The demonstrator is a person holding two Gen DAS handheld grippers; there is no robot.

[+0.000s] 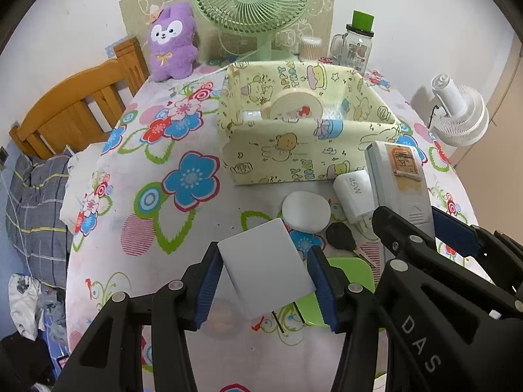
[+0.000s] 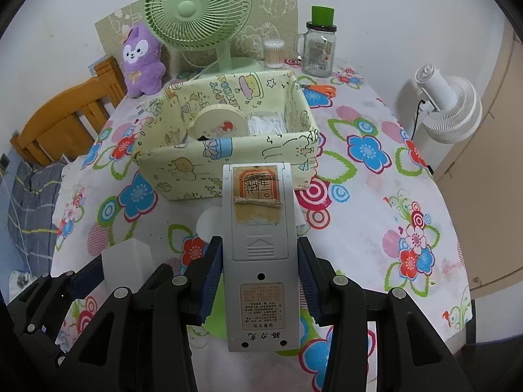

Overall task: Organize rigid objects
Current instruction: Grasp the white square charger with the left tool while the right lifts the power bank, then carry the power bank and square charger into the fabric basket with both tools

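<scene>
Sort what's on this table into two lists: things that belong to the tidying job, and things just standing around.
Part of the job:
- white rectangular plastic block, clamped in the left gripper
- grey remote control, clamped in the right gripper
- yellow cartoon-print fabric box
- white 45W charger
- white oval case
- black key

Just standing around:
- green desk fan
- purple plush toy
- glass jar mug
- white floor fan

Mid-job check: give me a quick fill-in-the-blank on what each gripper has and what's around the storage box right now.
1. The right gripper is shut on the grey ____, back side up.
2. The left gripper holds a plain ____ block.
3. The white charger lies on the tablecloth, just in front of the fabric ____.
4. Behind the fabric box stands a ____ desk fan.

Missing words: remote control; white; box; green
</scene>
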